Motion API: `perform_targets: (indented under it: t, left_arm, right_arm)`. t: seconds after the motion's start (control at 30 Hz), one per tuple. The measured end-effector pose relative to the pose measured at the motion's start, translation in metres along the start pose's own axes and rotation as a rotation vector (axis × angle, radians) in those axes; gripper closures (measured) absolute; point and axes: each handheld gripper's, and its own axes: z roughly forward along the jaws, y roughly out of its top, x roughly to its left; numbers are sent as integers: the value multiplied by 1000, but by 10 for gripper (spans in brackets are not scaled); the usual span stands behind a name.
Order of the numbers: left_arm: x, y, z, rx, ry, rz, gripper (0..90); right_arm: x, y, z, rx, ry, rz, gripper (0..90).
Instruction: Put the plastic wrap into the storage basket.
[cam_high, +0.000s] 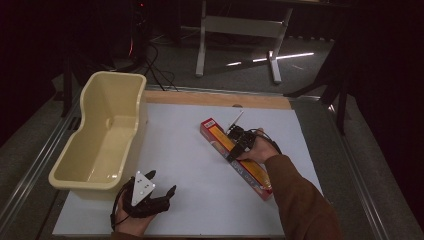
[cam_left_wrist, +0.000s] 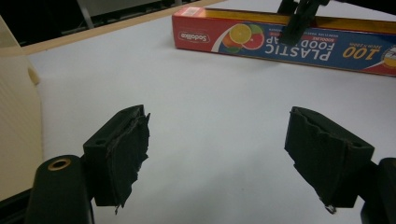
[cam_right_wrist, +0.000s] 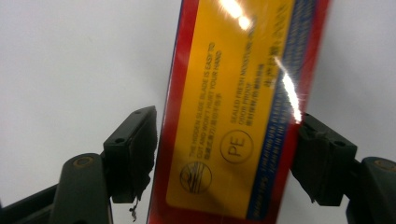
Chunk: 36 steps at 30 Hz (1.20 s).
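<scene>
We see a long red and yellow box of plastic food wrap (cam_high: 235, 156) lying flat on the white tabletop (cam_high: 200, 165), running from about ten o'clock to four o'clock in the high view and sitting right of the middle of the sheet; the right gripper (cam_high: 239, 146) is over the box near its middle, the person's hand behind it at about four o'clock, a brown sleeve (cam_high: 300, 200) trailing to the bottom edge; in the right gripper view the box (cam_right_wrist: 233, 116) runs up between the two black jaws, which straddle it, one on each long side; the jaws stand wide, the left-hand one with a thin gap to the red edge, the right-hand one just at the other edge, and we cannot tell whether that one touches, so we read them as open around the box rather than pressing on it; the left gripper (cam_high: 161, 184) rests low on the tabletop at about seven o'clock of the sheet, well apart from the box, its jaws spread wide with nothing between them, as the left gripper view shows, with bare white surface in the gap and the box (cam_left_wrist: 289, 42) far off at twelve o'clock; a cream plastic tub (cam_high: 107, 130) stands at the sheet's nine o'clock side, just beside the left gripper.
</scene>
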Motion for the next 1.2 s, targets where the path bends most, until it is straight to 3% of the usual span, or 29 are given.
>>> perform_targets:
  t: [0.17, 0.43, 0.57, 0.87, 1.2]
  left_arm:
    - [-1, 0, 0, 1, -2, 2, 215]
    - [-1, 0, 0, 4, -2, 4, 215]
    - [-1, 0, 0, 5, -2, 2, 215]
    - [-1, 0, 0, 3, -1, 2, 215]
    - [-1, 0, 0, 4, 0, 2, 215]
  right_arm:
    - [-3, 7, 14, 107, 15, 17, 347]
    - [-1, 11, 12, 141, -6, 118, 399]
    - [-1, 11, 11, 133, 29, 178, 400]
    - [1, 12, 1, 89, 88, 245, 400]
    - [8, 14, -13, 39, 171, 264, 400]
